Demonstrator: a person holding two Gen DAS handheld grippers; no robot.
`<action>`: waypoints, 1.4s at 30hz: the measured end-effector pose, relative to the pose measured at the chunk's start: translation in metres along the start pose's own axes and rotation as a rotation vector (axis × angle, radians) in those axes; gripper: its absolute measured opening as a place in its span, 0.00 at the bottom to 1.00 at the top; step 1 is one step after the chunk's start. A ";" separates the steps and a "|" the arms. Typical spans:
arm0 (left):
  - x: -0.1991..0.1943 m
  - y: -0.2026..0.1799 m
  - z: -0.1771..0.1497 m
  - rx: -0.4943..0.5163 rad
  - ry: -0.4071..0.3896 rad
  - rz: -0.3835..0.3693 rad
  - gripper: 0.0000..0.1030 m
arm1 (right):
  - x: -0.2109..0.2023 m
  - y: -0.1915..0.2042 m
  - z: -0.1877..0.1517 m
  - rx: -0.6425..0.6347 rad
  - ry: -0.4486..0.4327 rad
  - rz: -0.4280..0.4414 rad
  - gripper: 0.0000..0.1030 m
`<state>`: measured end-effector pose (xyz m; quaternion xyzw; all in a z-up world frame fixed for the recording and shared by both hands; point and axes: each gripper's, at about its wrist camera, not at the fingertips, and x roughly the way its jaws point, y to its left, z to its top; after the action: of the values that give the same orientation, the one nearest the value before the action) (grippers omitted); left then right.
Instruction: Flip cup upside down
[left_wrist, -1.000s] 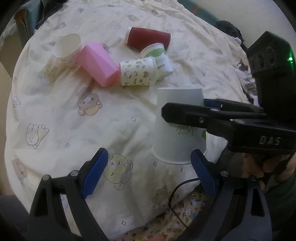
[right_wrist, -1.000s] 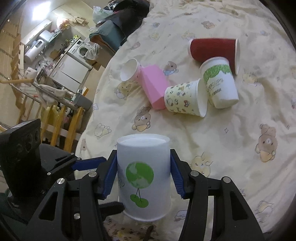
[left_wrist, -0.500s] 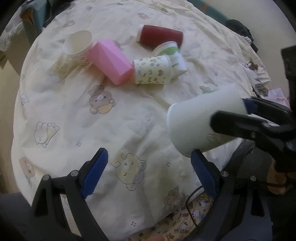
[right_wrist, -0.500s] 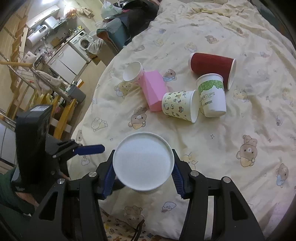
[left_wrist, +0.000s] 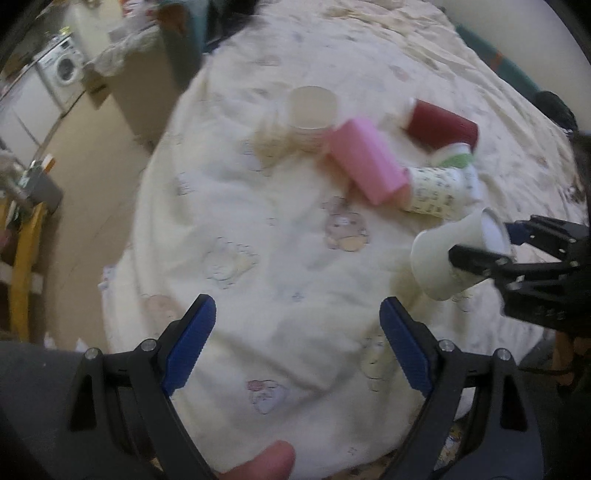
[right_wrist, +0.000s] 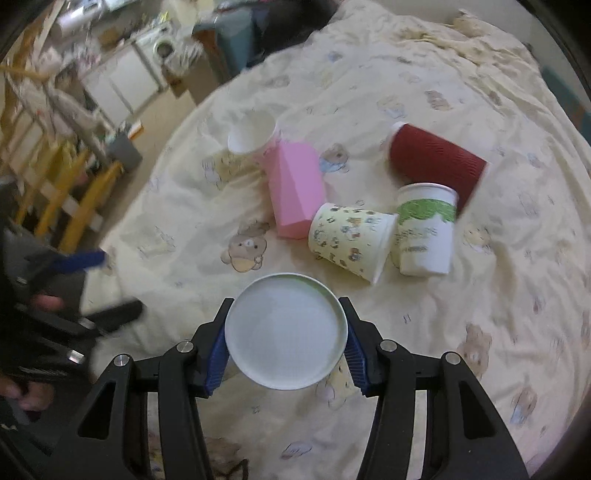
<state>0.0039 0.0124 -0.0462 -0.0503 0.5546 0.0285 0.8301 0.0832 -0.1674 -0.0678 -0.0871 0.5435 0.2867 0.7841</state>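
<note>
My right gripper (right_wrist: 286, 347) is shut on a white paper cup (right_wrist: 286, 330), held on its side above the bed with its flat base facing the right wrist camera. In the left wrist view the same cup (left_wrist: 448, 258) hangs at the right, tilted, clamped by the right gripper (left_wrist: 491, 247). My left gripper (left_wrist: 297, 347) is open and empty over the near part of the bed.
Several cups lie in a cluster on the bear-print duvet (right_wrist: 443, 92): an open white cup (right_wrist: 251, 134), a pink cup (right_wrist: 295, 194), a patterned cup (right_wrist: 351, 240), a green-print cup (right_wrist: 424, 229) and a dark red cup (right_wrist: 436, 162). Floor and furniture lie beyond the left bed edge.
The right gripper has lifted the upside-down white cup off the bed and turned it onto its side. The left gripper has drawn back and swung left, staying open.
</note>
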 end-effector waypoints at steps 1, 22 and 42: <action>0.001 0.002 0.000 -0.005 0.001 -0.002 0.86 | 0.011 0.004 0.003 -0.021 0.027 -0.015 0.54; -0.001 -0.004 0.000 0.003 -0.018 -0.013 1.00 | 0.043 0.008 0.007 0.001 0.011 -0.083 0.72; -0.053 -0.018 -0.019 0.018 -0.288 -0.076 1.00 | -0.100 -0.003 -0.085 0.310 -0.448 -0.136 1.00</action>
<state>-0.0316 -0.0075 -0.0035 -0.0590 0.4279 -0.0010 0.9019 -0.0079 -0.2433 -0.0116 0.0629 0.3870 0.1589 0.9061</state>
